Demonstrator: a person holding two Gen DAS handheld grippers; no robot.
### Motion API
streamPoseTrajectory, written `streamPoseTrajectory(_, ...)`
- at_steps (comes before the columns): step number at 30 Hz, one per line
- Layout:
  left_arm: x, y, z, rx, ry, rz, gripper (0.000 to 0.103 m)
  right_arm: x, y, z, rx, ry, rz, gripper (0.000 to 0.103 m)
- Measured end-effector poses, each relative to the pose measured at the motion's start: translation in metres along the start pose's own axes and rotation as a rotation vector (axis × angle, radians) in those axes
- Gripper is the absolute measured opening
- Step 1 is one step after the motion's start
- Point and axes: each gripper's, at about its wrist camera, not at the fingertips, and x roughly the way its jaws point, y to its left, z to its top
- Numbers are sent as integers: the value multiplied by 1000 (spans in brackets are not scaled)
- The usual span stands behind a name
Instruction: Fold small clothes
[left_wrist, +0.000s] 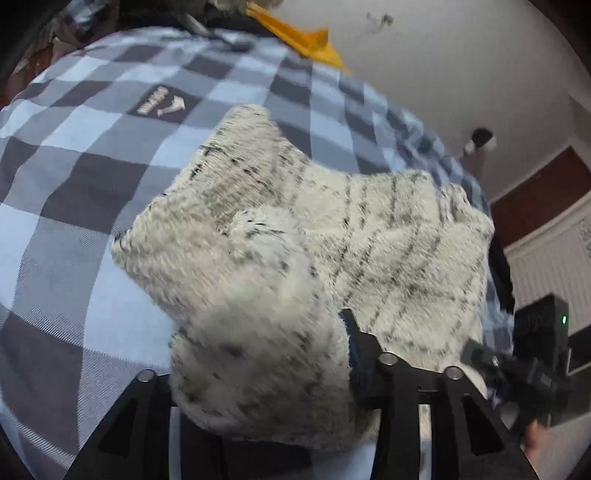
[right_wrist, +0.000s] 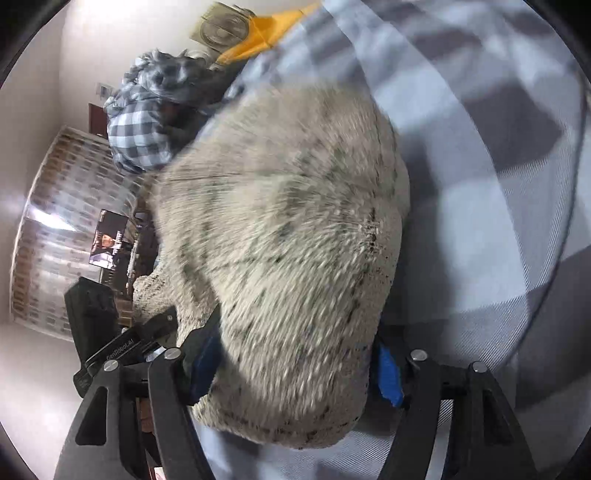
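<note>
We hold the fuzzy knit garment (left_wrist: 280, 280) bunched in both grippers: left gripper (left_wrist: 258, 369) and right gripper (right_wrist: 295, 369) each pinch a fold above the checked bedcover (left_wrist: 74, 184). The fold is under way. Next, we should lay the cloth flat and align its edges.

Soft daylight, strong motion blur, dark fisheye-warped corners.

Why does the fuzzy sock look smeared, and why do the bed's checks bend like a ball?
Right wrist view: the sock and checked bedcover are streaked by motion blur. Left wrist view: sharper further out, the sock blurs only near the lens; the fisheye lens bows the straight checks in both.
</note>
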Motion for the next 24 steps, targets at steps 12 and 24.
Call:
streamPoseTrajectory(12, -133, -27, -34, 282, -241, 603, 101, -154, 110, -68, -37, -141, -291, 97)
streamPoseTrajectory(24, -288, -81, -205, 477, -433, 491, 103, -213, 194, -205, -400, -162, -528, 97)
